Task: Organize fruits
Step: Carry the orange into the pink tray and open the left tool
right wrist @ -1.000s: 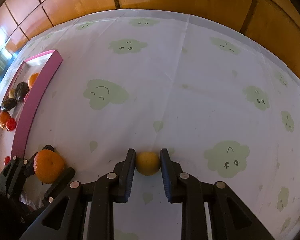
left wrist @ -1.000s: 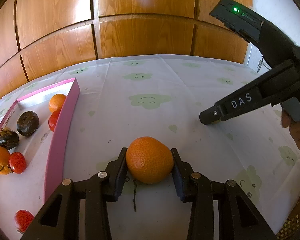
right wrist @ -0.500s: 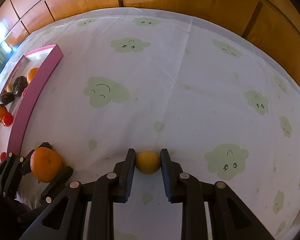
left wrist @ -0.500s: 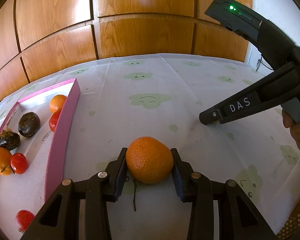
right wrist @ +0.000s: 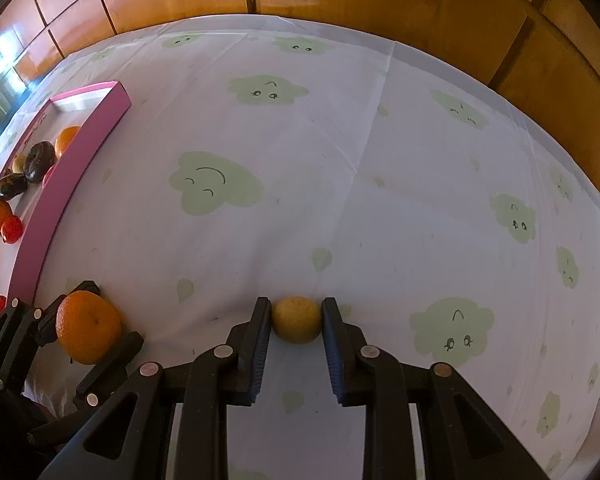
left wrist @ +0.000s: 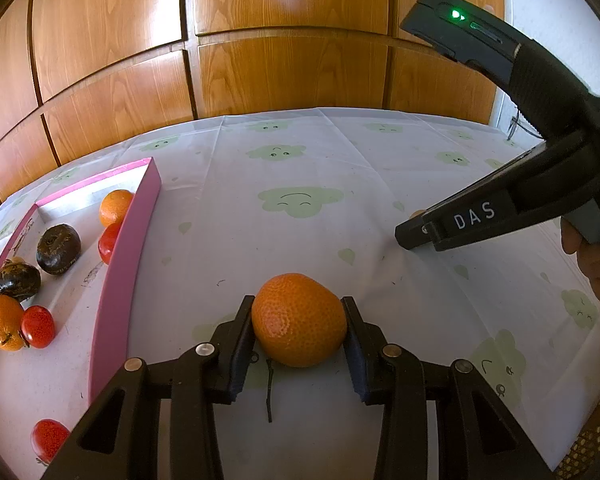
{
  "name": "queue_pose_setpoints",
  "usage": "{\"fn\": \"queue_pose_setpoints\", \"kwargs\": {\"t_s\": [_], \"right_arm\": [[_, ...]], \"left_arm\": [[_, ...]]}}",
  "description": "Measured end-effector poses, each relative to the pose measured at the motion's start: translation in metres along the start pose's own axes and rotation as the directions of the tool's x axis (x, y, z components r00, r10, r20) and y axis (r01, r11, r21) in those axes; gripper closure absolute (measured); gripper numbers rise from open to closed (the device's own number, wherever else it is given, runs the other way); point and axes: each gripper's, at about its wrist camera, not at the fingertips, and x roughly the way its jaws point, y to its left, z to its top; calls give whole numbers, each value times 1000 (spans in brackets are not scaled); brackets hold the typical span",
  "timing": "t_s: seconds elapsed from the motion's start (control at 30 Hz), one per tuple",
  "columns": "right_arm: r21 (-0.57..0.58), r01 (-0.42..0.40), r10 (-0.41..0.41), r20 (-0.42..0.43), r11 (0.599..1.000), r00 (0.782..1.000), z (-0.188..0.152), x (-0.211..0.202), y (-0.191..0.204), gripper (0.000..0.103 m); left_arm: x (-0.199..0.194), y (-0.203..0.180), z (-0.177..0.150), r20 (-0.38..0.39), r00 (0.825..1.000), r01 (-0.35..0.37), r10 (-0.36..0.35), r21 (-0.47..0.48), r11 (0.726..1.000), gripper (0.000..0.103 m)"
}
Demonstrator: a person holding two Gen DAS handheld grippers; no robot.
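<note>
The table [right wrist: 380, 184] under its cloud-print cloth lies bare across the whole middle and far side, open room up to the wood-panelled wall [left wrist: 260, 60]. Along the left the pink tray [left wrist: 116, 280] raises a wall that stands in the way of a low pass to the fruit inside. Near the front edge the left tongs [left wrist: 298, 320] with a mandarin [left wrist: 298, 320] and the right tongs [right wrist: 296, 320] with a small yellow fruit [right wrist: 296, 320] stand apart, bare cloth between them.

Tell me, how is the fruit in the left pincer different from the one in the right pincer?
The orange mandarin in the left gripper is clearly bigger than the yellowish fruit in the right gripper. The mandarin is deep orange with pitted skin; the yellowish fruit is paler and duller. The mandarin spreads its jaws wider. Both are roundish, gripped from two sides, and outside the pink tray.
</note>
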Motion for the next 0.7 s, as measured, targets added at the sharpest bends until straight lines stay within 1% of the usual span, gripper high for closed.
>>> {"fn": "queue_pose_setpoints", "kwargs": {"t_s": [0.37,0.6,0.7], "right_arm": [[-24,12,-11,11,1000,1000,-3,-4,7,77],[-30,16,-16,12,999,1000,-3,-4,7,77],[-34,16,-16,12,999,1000,-3,-3,7,77]], "left_arm": [[0,1,4,-18,1000,-4,4,1,1000,62],[1,2,11,-67,998,-2,1,-11,1000,63],[-1,6,16,-95,995,19,-23,-41,999,64]]}}
